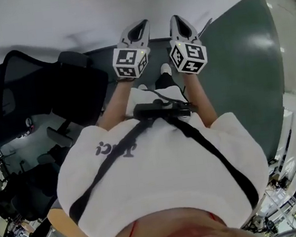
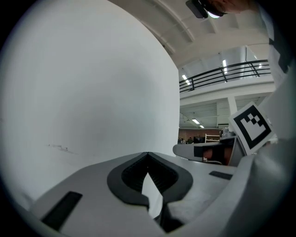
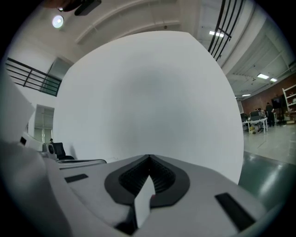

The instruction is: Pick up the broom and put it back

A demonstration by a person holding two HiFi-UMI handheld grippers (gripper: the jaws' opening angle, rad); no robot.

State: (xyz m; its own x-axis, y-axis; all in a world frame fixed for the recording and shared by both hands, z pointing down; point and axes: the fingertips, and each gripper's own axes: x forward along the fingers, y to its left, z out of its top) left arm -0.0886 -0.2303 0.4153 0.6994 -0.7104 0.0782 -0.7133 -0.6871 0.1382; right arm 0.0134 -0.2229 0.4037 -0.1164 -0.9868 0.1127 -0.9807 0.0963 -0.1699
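Now you hold both tools side by side, pointed at the plain white wall (image 1: 46, 18). Your left grey two-jaw gripper (image 2: 147, 154) has its jaws fully together, the tips meeting, with nothing between them. Your right grey two-jaw gripper (image 3: 149, 158) is the same, closed and empty. A black mesh office chair (image 1: 22, 87) stands near the wall on your left side, and the dark green floor (image 1: 248, 66) meets the wall on your right. The broom shows in no view.
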